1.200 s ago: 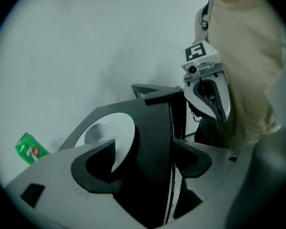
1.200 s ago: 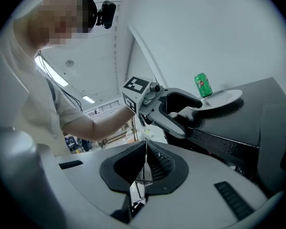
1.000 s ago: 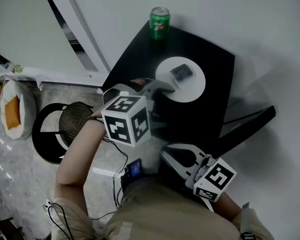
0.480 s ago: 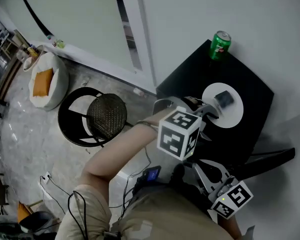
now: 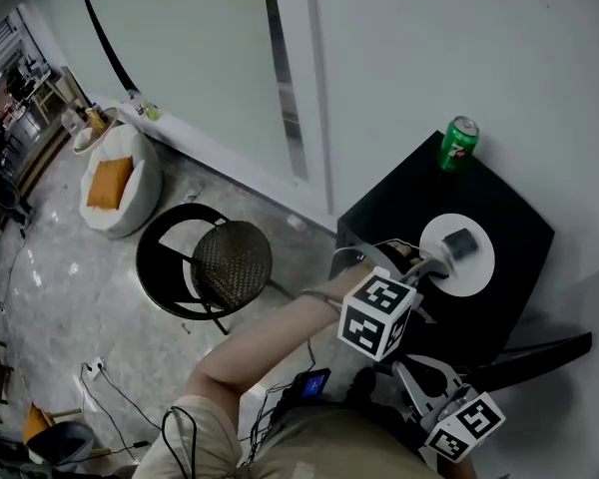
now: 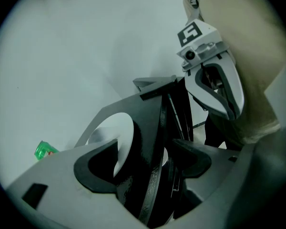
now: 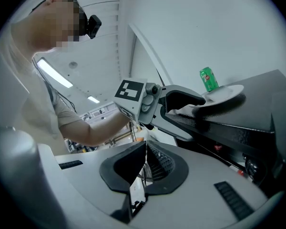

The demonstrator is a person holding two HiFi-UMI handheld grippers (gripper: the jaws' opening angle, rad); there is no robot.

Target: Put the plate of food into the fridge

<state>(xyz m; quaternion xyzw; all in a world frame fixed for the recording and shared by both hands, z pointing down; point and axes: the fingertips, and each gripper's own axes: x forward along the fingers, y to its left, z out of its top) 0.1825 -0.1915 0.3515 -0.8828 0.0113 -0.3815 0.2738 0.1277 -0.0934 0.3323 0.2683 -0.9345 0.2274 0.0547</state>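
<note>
— What's over on the left?

— On the floor there's a white beanbag (image 5: 115,180) with an orange cushion. Next comes a round black stool (image 5: 220,262) with a woven seat, well apart from the black counter (image 5: 509,218).

— And your left tool?

— My left hand-held gripper (image 5: 431,266) reaches in over the counter's near edge. Its jaws stand wide apart. One lies above the rim of the white plate (image 5: 476,267) and the other below the counter's edge, so rim and edge both sit between them. They aren't clamped on anything.

— Where is the plate?

— It lies flat on the counter, around the middle, with its rim close to that near edge. A dark lump of food (image 5: 459,239) sits on it.

— Anything else up there?

— A green can (image 5: 459,145) stands upright at the far corner by the wall, apart from the plate.

— And the right one?

— My right hand-held gripper (image 7: 144,162) hangs beside the counter's near corner, lower than its top. Its jaws are pressed together with nothing between them.
</note>
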